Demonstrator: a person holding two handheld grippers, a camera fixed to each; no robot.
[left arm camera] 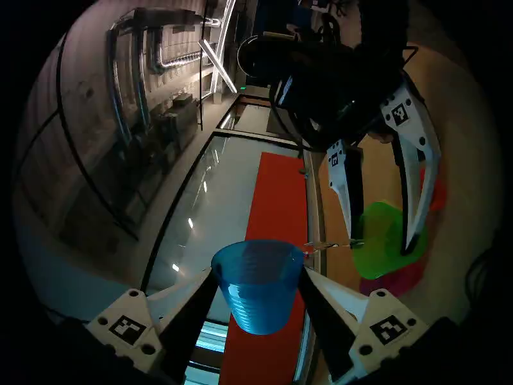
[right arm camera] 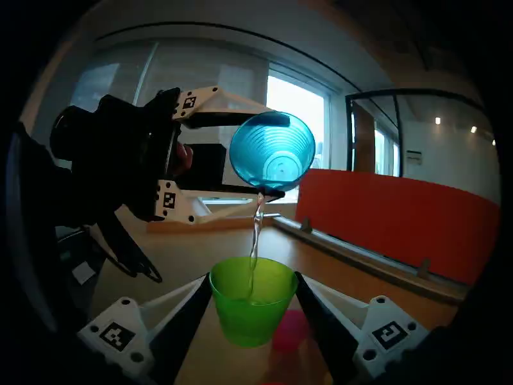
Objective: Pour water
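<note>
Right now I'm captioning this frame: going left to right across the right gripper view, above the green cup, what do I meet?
person's hand → blue cup → red partition

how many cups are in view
3: blue cup in the left gripper, green cup in the right gripper, pink cup on the table behind it. More may be hidden.

A bright window (right arm camera: 298,102) lights the room. A red partition (right arm camera: 397,218) runs along the wooden table (right arm camera: 192,250). Ceiling lights (right arm camera: 438,120) glow beyond.
</note>
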